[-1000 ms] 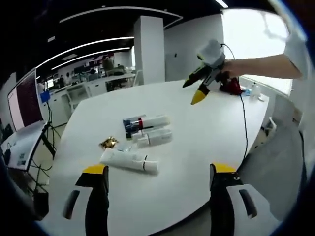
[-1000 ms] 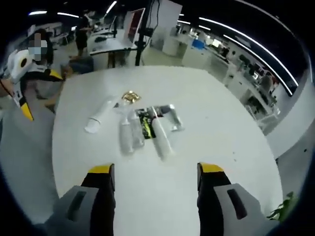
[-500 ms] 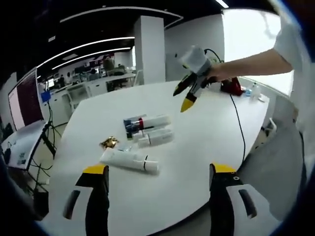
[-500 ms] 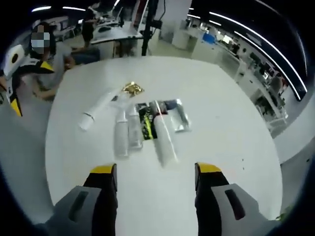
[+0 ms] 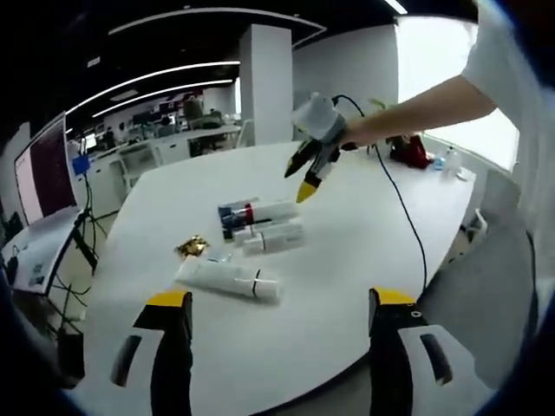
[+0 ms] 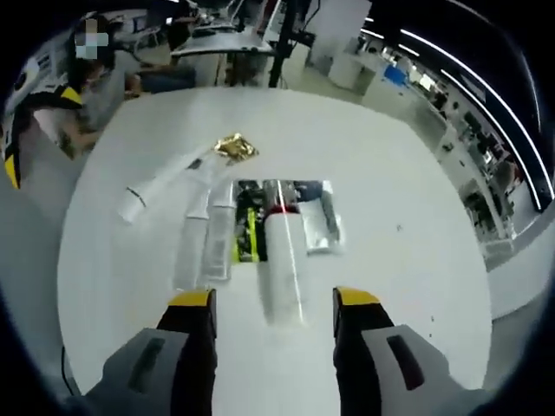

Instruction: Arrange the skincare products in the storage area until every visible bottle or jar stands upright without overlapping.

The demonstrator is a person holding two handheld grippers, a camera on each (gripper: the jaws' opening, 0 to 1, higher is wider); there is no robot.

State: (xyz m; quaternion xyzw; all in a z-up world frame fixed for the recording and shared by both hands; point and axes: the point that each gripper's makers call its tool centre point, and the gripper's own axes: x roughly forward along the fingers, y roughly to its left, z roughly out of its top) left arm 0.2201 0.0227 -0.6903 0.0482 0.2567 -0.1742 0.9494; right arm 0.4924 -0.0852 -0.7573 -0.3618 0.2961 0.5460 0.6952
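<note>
**Jaws spread, closing in on the lying tubes**

Spread and empty on both sides. Right gripper (image 6: 273,303) now nearer than a second ago, lined up over the white tube (image 6: 284,264); signals a first pick, nothing stood up yet. Lies flat mid-counter (image 6: 416,260) among the other skincare products (image 5: 258,227), long axis running straight away from the jaws. Left gripper (image 5: 276,312) hangs back at the counter edge.

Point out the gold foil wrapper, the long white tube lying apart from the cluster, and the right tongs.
gold foil wrapper (image 6: 235,146), right gripper view, crumpled middle
long white tube (image 5: 227,280), left gripper view, mid-body
right tongs (image 5: 303,177), left gripper view, between the yellow tips
</note>
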